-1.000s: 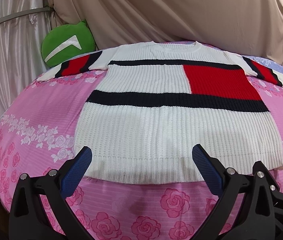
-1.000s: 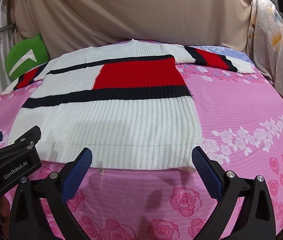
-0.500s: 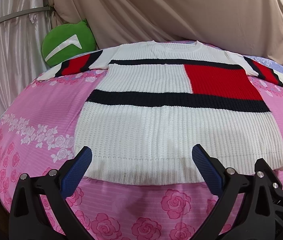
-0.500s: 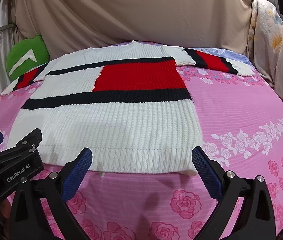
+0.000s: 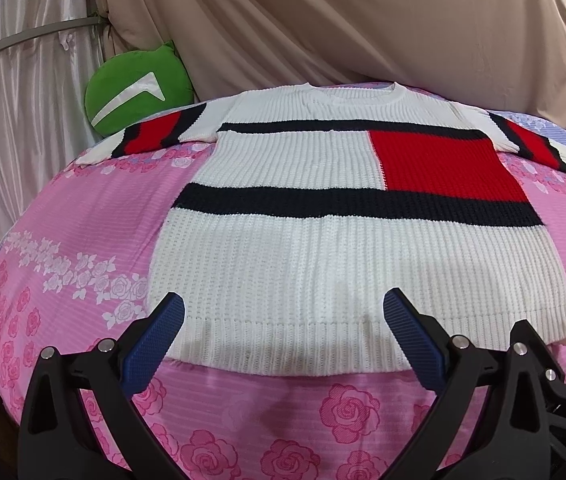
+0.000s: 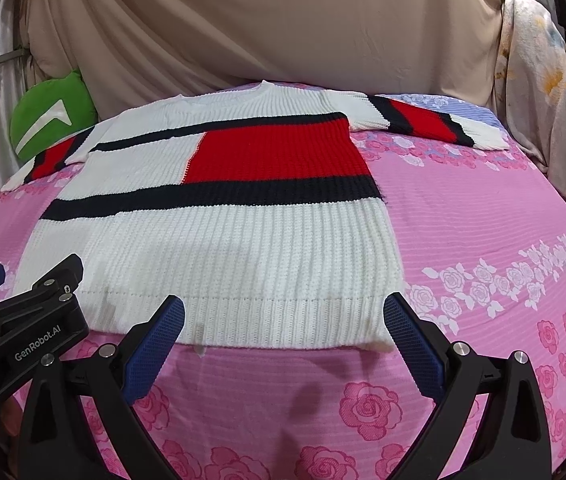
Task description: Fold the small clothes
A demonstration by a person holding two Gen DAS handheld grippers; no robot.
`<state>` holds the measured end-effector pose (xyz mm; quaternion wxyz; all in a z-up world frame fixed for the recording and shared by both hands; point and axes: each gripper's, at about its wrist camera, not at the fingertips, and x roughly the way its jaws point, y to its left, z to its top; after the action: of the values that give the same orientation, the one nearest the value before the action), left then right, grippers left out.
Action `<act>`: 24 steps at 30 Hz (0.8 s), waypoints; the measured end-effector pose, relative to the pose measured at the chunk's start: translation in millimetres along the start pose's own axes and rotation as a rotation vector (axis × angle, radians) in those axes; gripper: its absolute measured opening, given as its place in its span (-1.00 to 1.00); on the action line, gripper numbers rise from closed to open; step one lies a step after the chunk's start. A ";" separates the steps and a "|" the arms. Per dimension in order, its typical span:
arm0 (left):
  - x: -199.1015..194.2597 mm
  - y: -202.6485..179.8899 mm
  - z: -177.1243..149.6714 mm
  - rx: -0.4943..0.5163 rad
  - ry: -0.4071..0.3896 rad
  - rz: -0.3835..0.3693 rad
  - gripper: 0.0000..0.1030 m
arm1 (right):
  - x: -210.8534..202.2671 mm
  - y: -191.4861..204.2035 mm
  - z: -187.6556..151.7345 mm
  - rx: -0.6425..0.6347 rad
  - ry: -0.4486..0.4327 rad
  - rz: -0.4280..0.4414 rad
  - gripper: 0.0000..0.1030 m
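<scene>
A green cushion [image 5: 139, 90] leans against the beige drape [image 5: 343, 20] at the far left, just beyond the left sleeve of the sweater [image 5: 303, 208], which serves as the landmark here. The sweater is a white ribbed knit with 2 black bands and 1 red block; it lies flat and unfolded on the pink rose-print bedspread [image 5: 83, 216], neck away from the cameras, both sleeves spread out to the sides, hem nearest.

The left gripper [image 5: 283, 340] hangs at the sweater's hem toward its left corner, its 2 blue-padded fingers [image 5: 155, 344] spread wide apart with nothing between them but the ribbed hem below; whether the tips touch the knit cannot be told. From the right wrist view its black body shows over the hem's left part.

The right gripper [image 6: 283, 340] sits at the hem toward the sweater's right corner, likewise gaping wide and empty, its right pad just beside the corner of the hem. Right of the sweater, a floral cloth [image 6: 539, 92] hangs at the bed's edge
</scene>
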<state>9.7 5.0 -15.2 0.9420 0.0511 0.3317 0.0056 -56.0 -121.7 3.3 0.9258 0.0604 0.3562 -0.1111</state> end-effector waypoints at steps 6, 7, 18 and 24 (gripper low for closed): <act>-1.0 -1.8 0.5 0.001 -0.001 0.001 0.88 | -0.5 -1.9 0.7 0.004 -0.001 -0.002 0.90; -1.1 -2.3 0.5 0.002 -0.001 0.001 0.88 | -0.3 -2.1 0.9 0.004 -0.001 -0.002 0.90; -1.8 -5.4 2.9 0.004 -0.003 0.004 0.88 | -0.9 -4.8 2.7 0.012 0.002 0.004 0.90; -2.8 -6.6 4.6 0.005 -0.005 0.005 0.86 | -1.7 -4.8 4.8 0.011 0.001 0.001 0.90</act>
<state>10.3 -2.1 -10.5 0.9427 0.0541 0.3290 0.0071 -55.3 -127.0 7.9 0.9254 0.0655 0.3559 -0.1124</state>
